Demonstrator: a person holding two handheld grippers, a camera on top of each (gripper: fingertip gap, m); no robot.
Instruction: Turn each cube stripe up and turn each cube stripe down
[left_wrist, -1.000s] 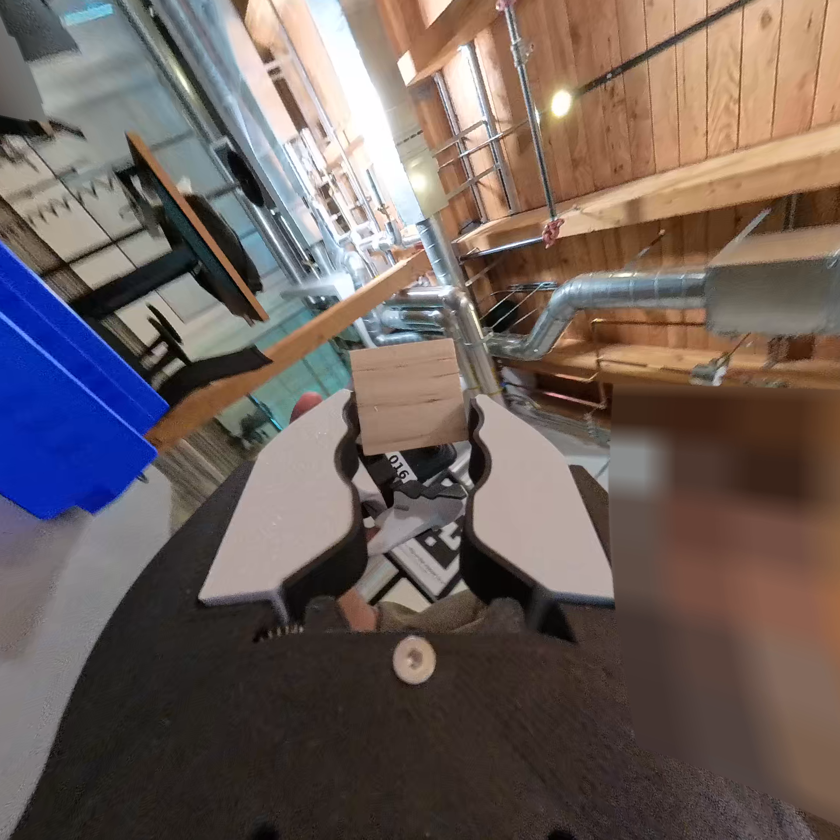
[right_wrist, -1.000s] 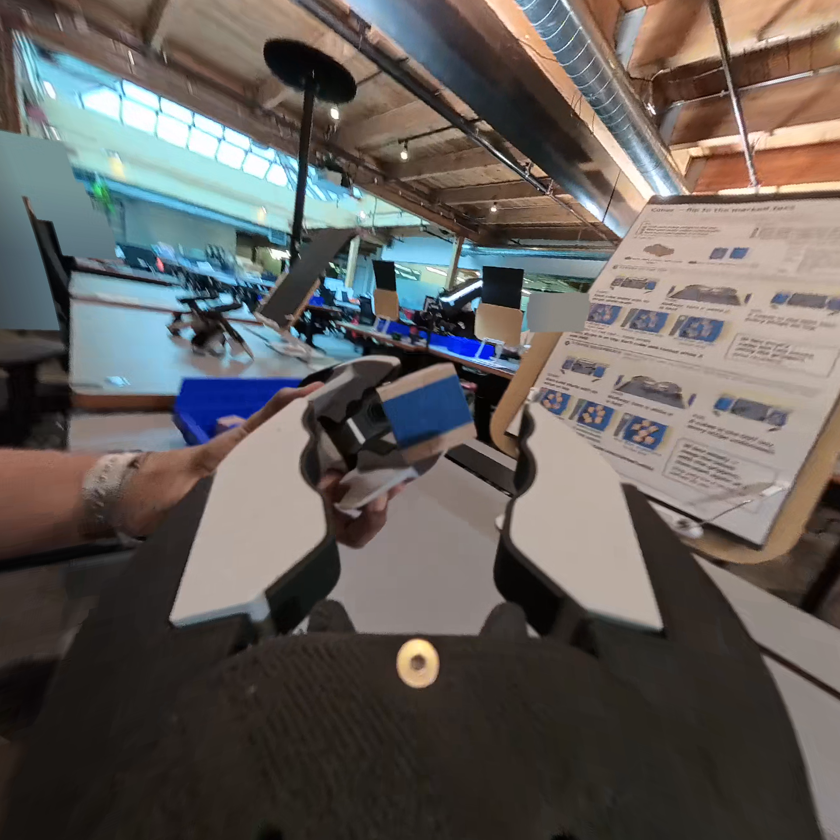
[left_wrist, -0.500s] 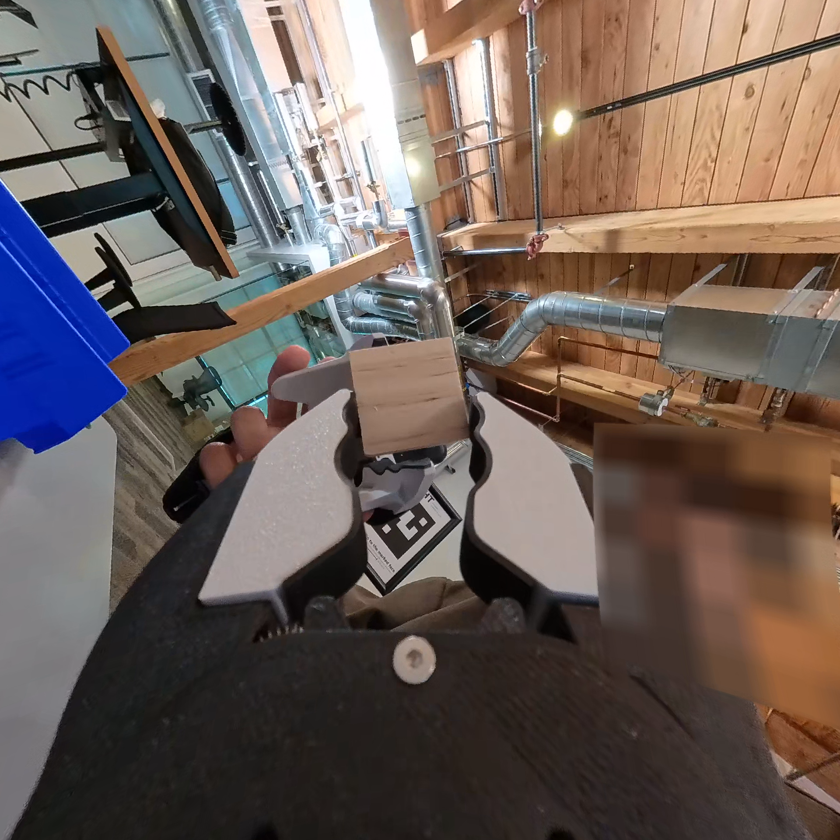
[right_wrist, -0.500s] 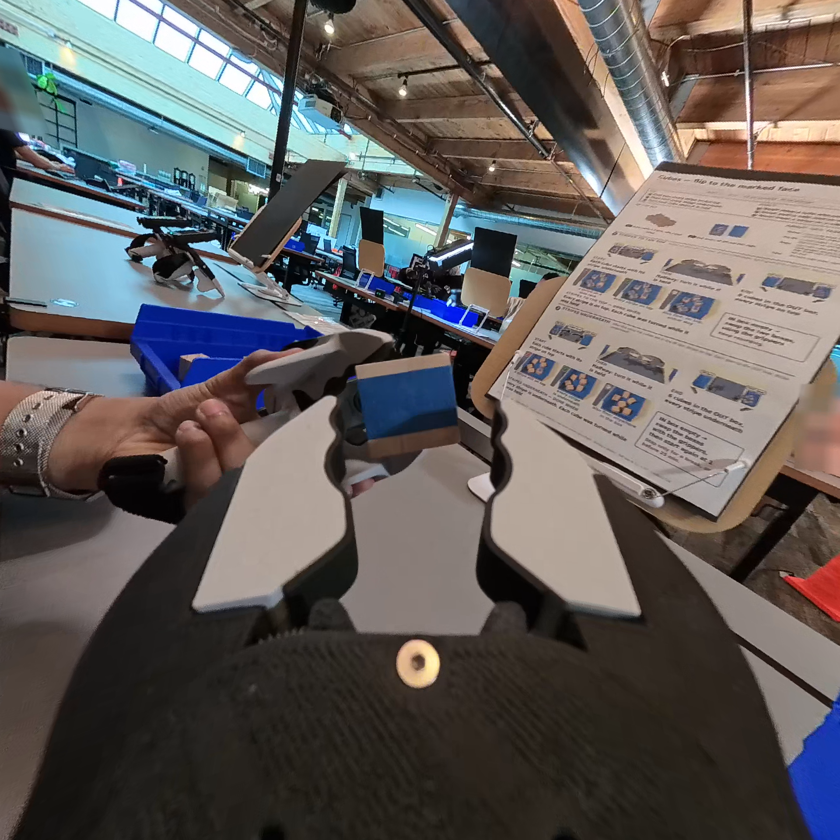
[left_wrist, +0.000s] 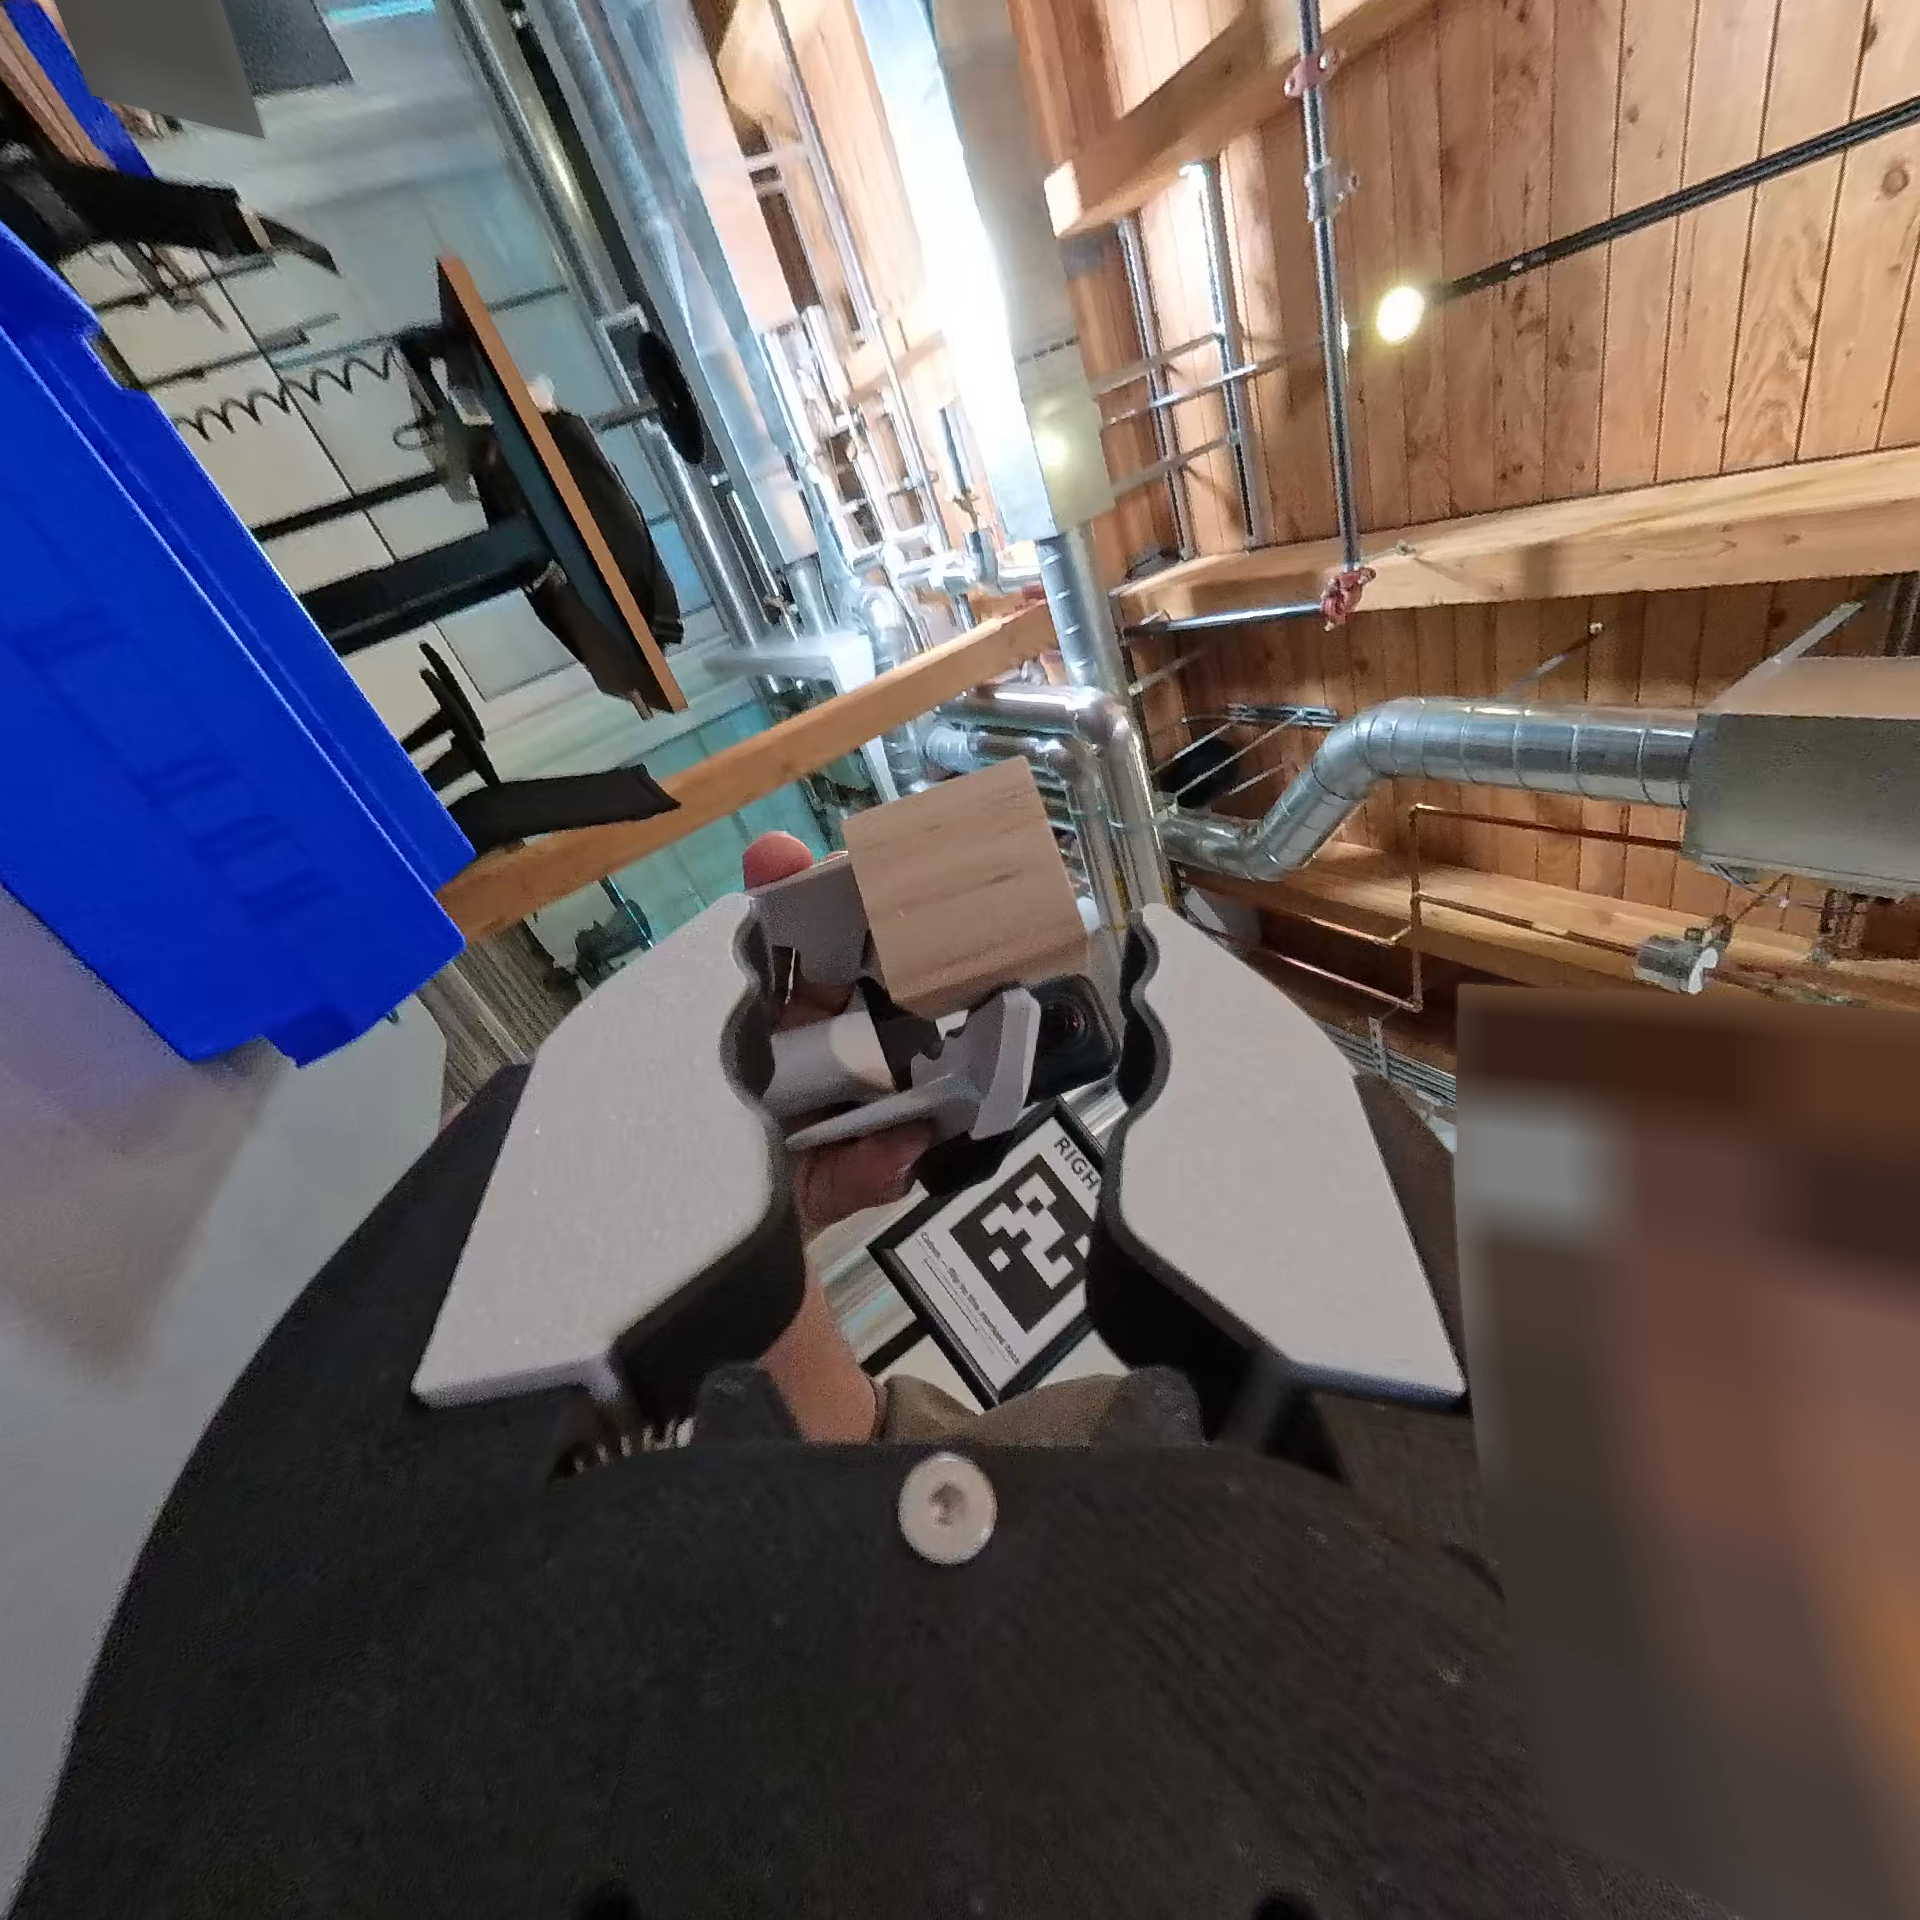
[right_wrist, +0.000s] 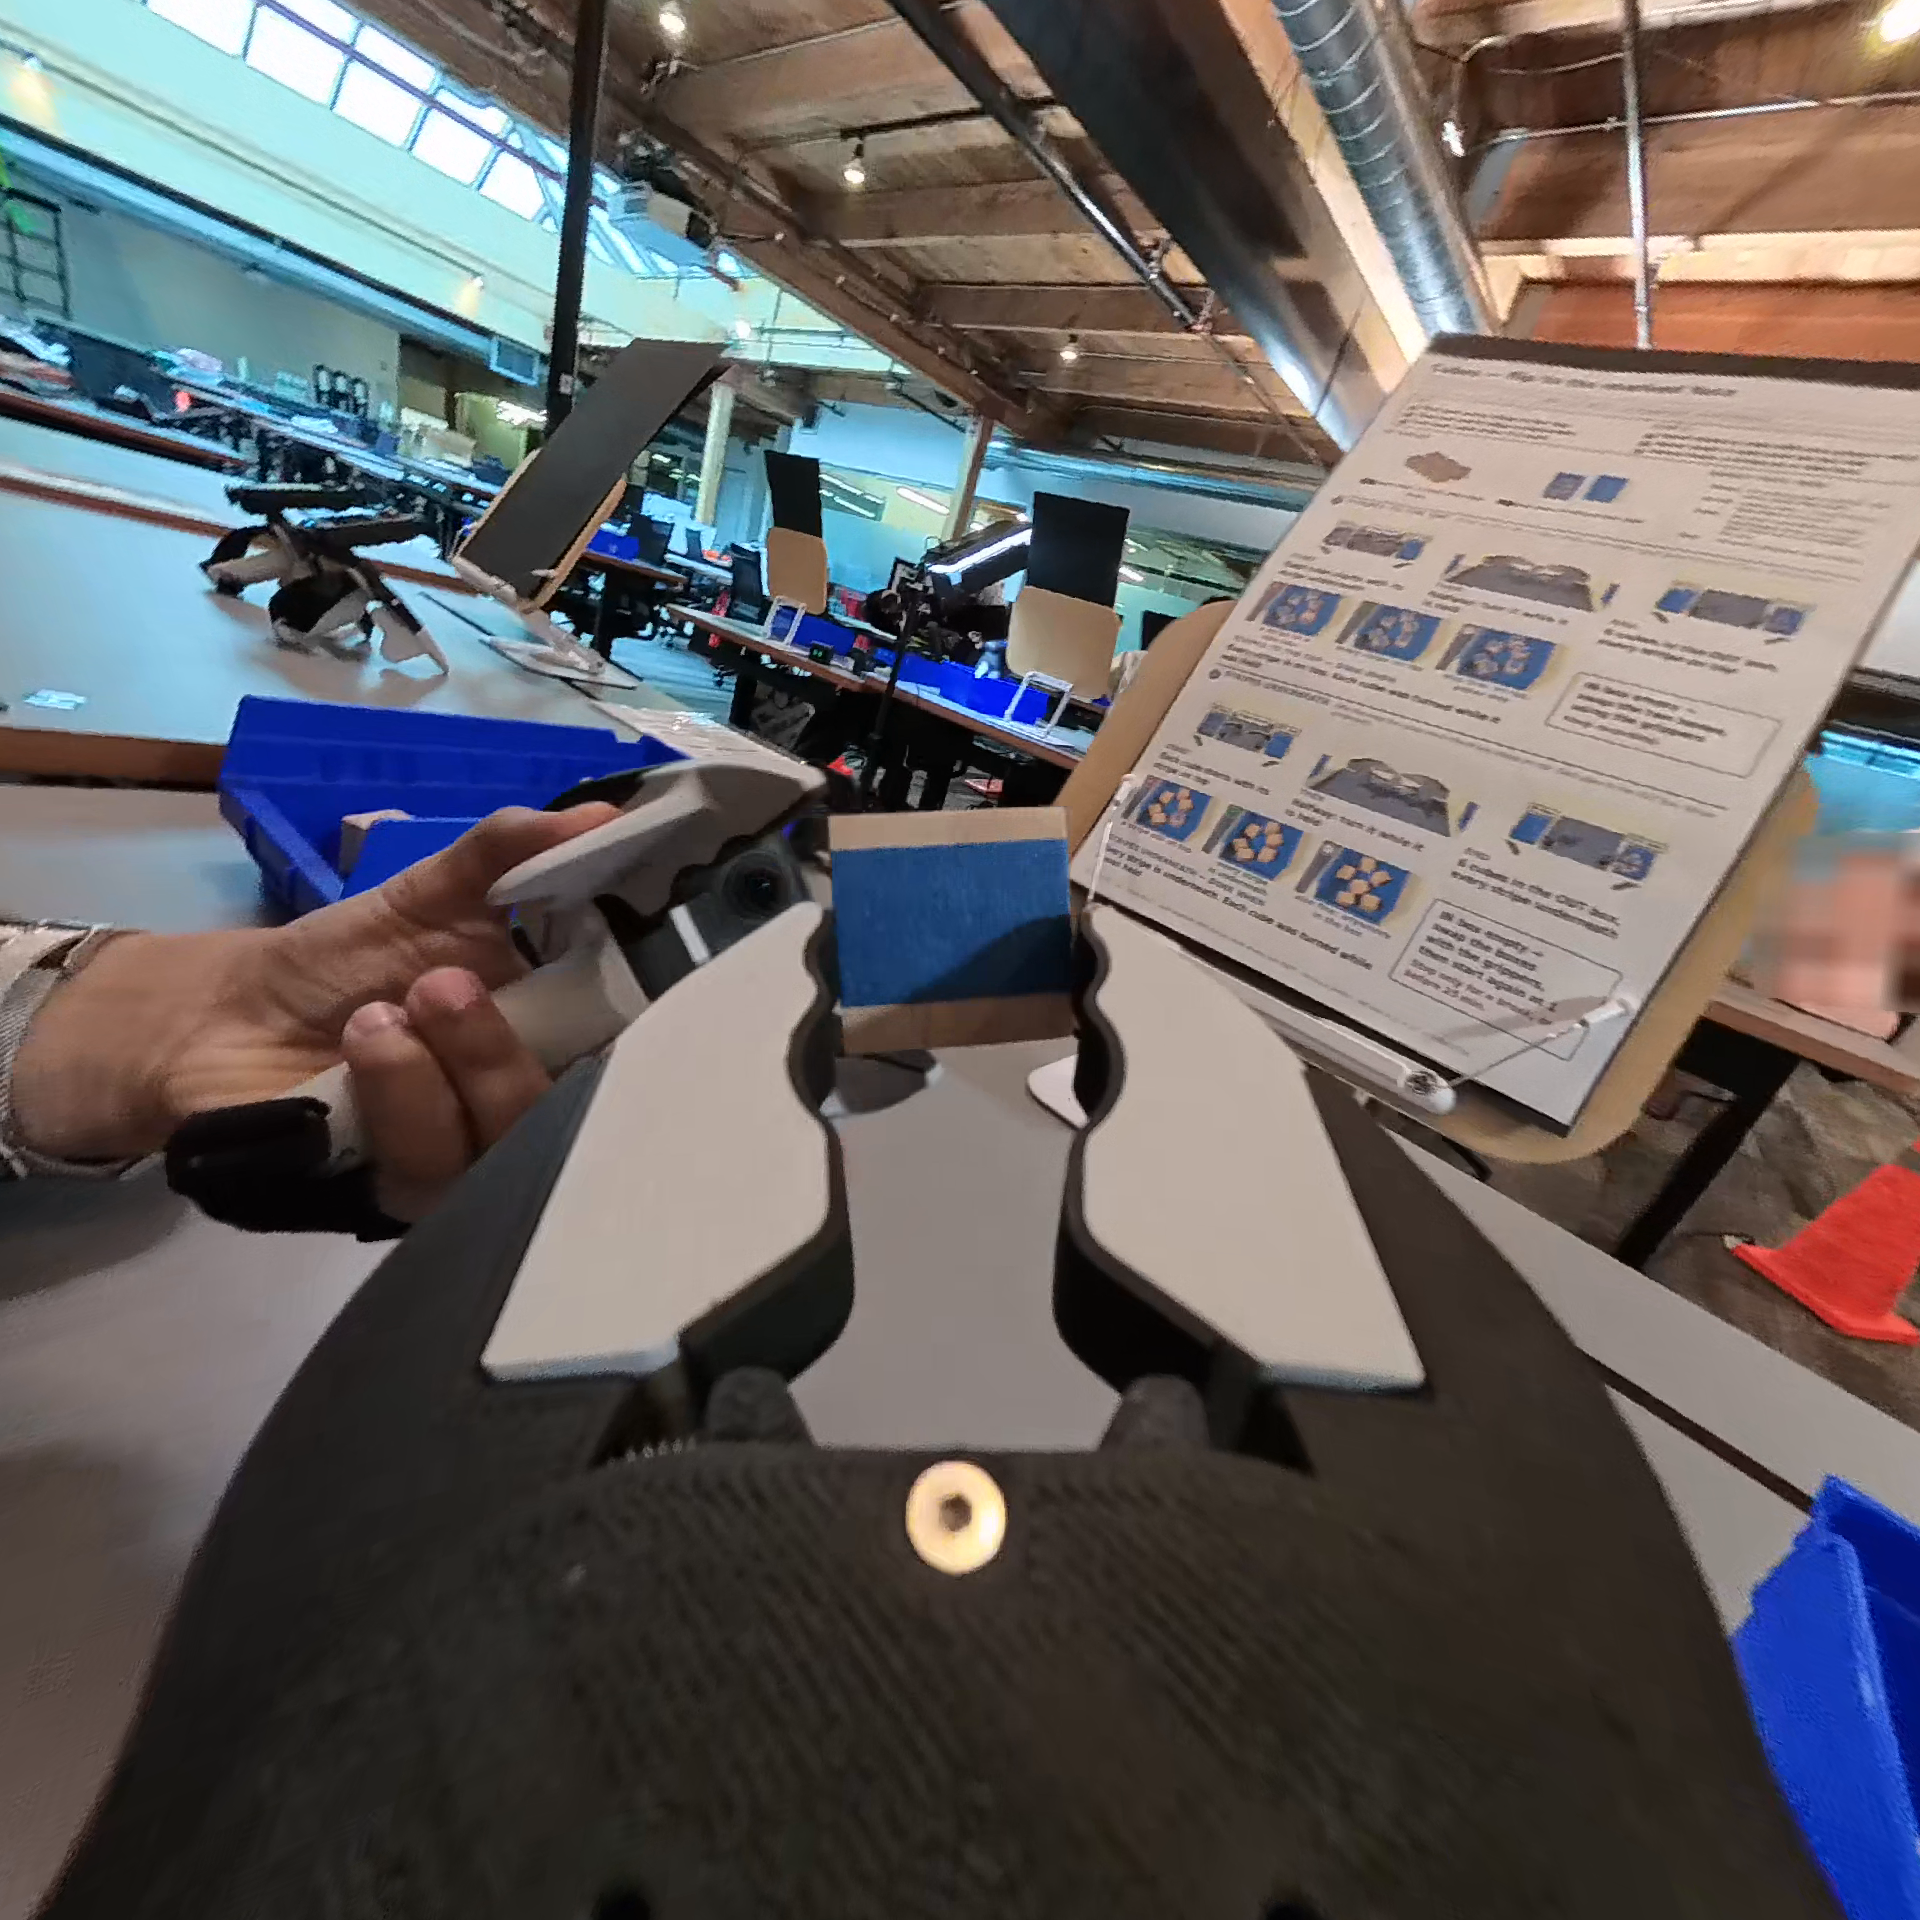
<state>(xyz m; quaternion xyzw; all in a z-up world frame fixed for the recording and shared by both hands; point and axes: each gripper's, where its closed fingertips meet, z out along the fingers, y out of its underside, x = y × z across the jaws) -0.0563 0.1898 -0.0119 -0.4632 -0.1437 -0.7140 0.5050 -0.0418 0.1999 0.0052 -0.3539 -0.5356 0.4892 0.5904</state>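
Both views are bright and evenly lit. A skylight (right_wrist: 343, 114) and ceiling spotlights (right_wrist: 854, 171) supply the light. One lamp (left_wrist: 1400, 312) flares. Wide-angle distortion bends the edges. The near housings and frame edges are soft.

The right hand-held gripper (right_wrist: 951, 961) fills the lower centre of the right wrist view, its two grey fingers (right_wrist: 707, 1122) drawn in against the sides of a cube, tips level and pointing forward. At the left of that frame the person's left hand (right_wrist: 312, 1018) holds the left hand-held gripper (right_wrist: 665, 842), wrist coming in from the left edge. In the left wrist view the left hand-held gripper (left_wrist: 935, 997) stands with its fingers (left_wrist: 623, 1164) parted, clear of the cube. Beyond them the right hand (left_wrist: 842, 1247) grips the other tool, one fingertip showing above it.
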